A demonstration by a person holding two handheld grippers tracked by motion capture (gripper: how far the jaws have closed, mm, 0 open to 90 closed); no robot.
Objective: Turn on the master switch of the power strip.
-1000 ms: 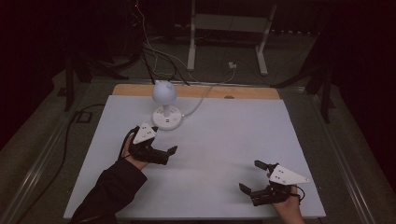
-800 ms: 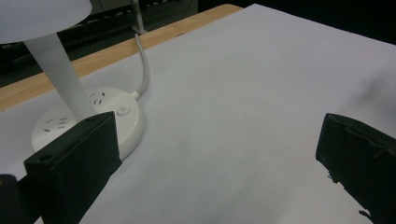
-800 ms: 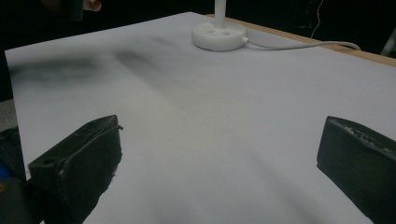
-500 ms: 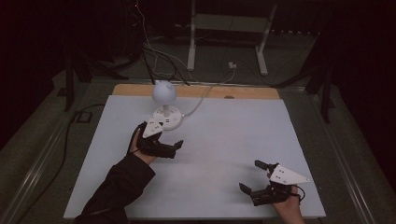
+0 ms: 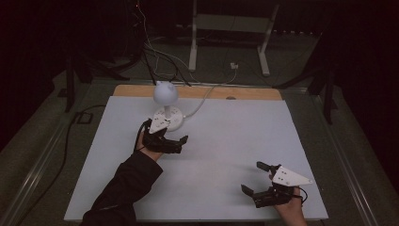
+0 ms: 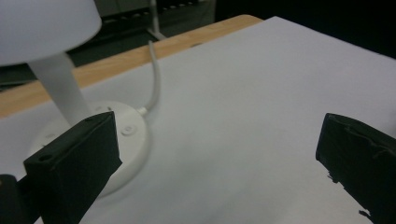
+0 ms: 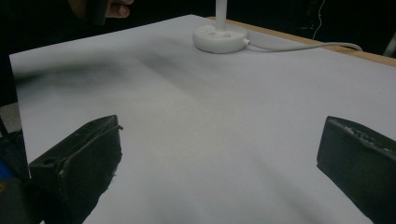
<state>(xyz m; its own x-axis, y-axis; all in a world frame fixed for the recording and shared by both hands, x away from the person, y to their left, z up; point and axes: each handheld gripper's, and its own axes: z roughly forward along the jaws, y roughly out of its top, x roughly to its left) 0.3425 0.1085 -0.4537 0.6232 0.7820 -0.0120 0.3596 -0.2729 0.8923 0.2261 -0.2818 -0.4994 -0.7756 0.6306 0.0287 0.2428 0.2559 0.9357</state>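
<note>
My left gripper [image 5: 181, 142], jaws wide and empty, sits just beside the lamp [image 5: 165, 101]; my right gripper [image 5: 256, 178], equally open, lies well apart.

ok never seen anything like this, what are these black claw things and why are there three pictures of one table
There is no robot here. A person holds a two-jaw gripper in each hand. The high view looks down from above: the left gripper is beside a small white table lamp, and the right gripper hovers near the front right of the white table. The other two pictures come from cameras riding on the grippers, so the black blocks at their bottom edges are each gripper's own jaws. The left gripper view shows the lamp's round base and its cord up close. The right gripper view shows the lamp farther off. Both grippers are open and hold nothing.
</note>
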